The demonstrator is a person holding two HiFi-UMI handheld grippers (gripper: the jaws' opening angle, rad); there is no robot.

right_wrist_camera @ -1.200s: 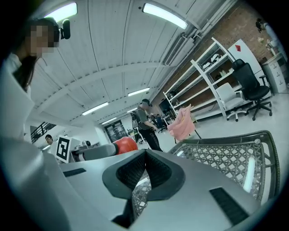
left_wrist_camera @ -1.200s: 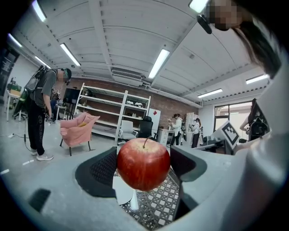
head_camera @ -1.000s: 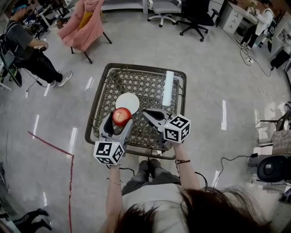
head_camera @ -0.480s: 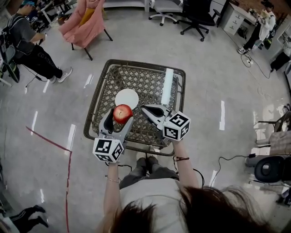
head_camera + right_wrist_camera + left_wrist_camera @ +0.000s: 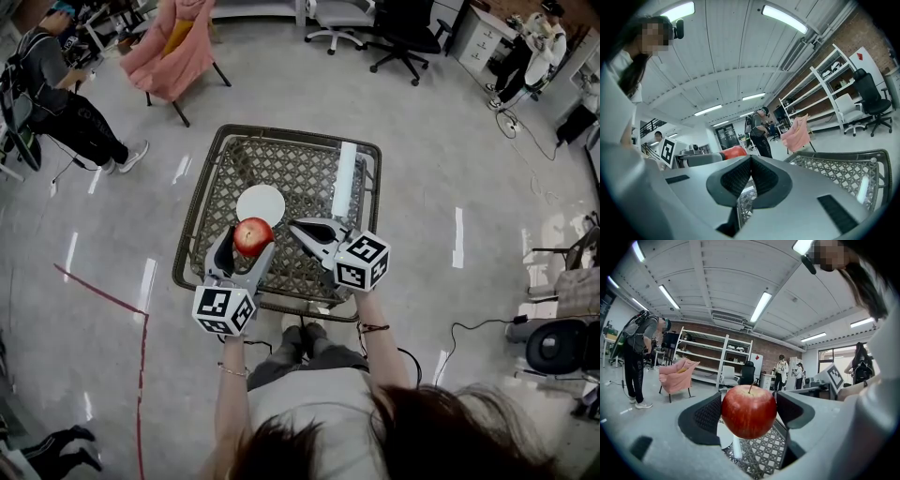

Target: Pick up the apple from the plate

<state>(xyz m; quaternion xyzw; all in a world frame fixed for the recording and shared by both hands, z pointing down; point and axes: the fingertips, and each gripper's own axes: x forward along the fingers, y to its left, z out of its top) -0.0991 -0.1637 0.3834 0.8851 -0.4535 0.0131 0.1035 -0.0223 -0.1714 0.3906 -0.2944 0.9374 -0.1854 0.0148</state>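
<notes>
Head view, looking steeply down: a square woven table (image 5: 300, 169) stood on a shiny grey floor. The left gripper (image 5: 249, 242) hung over the table's near left part, its two jaws pinching a red apple (image 5: 251, 235) from either side. A round white plate (image 5: 261, 203) lay on the table nearer its centre, just beyond the apple. The right gripper (image 5: 296, 225) was over the table's near middle, its jaws pressed together with nothing between them. A long white bar (image 5: 347, 178) lay along the table's right side. Beyond the table's far left corner stood a pink chair (image 5: 173, 47), and further left a person in dark clothes (image 5: 56, 94).

Left gripper view: the apple (image 5: 749, 411) filled the gap between the dark ribbed pads, gripped at its left and right cheeks. It sat upright, its thin stem pointing straight up. The fruit was nearly round, so no long axis could be told. Below it showed the table's lattice (image 5: 764, 455) and part of the white plate (image 5: 724, 436); the apple was held above the table, clear of both.

Right gripper view: the right gripper (image 5: 750, 173) showed its two ribbed pads meeting in a closed seam, holding nothing. The table's woven top and rim (image 5: 834, 173) stretched off to the right. To the left, a sliver of the red apple (image 5: 733, 152) peeked over the other gripper's grey body.
</notes>
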